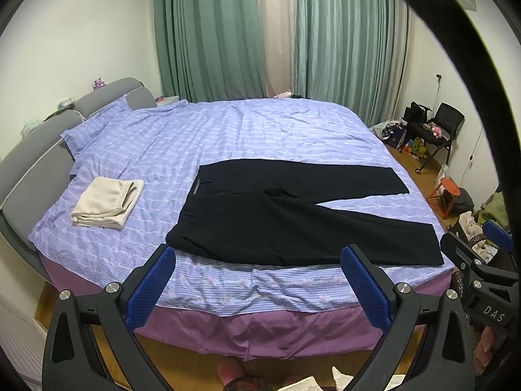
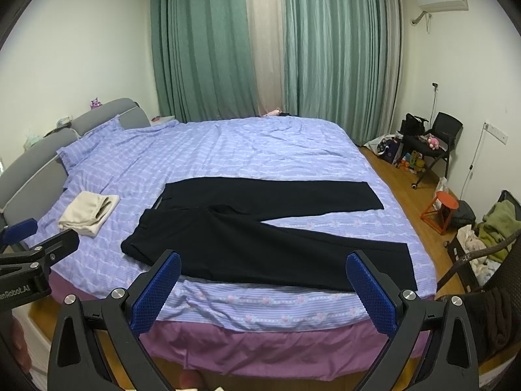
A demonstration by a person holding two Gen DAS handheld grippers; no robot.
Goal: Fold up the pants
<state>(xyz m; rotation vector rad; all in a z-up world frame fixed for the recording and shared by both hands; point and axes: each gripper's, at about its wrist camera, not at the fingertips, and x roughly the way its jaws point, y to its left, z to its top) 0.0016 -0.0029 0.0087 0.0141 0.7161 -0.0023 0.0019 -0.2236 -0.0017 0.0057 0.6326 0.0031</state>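
Observation:
Black pants (image 1: 280, 218) (image 2: 257, 231) lie flat on the bed, waistband to the left, both legs spread apart and pointing right. My left gripper (image 1: 259, 260) hovers open over the bed's near edge, nothing between its blue pads. My right gripper (image 2: 263, 268) is open too, held just short of the near leg. In the left wrist view the right gripper (image 1: 478, 244) shows at the right edge; in the right wrist view the left gripper (image 2: 32, 238) shows at the left edge.
A folded cream garment (image 1: 107, 202) (image 2: 88, 211) lies left of the pants. The bed (image 1: 228, 130) has a lilac striped cover and a grey headboard (image 1: 29, 163) on the left. An orange stool (image 2: 439, 208), a black chair (image 2: 436, 140) and bags stand on the floor at right.

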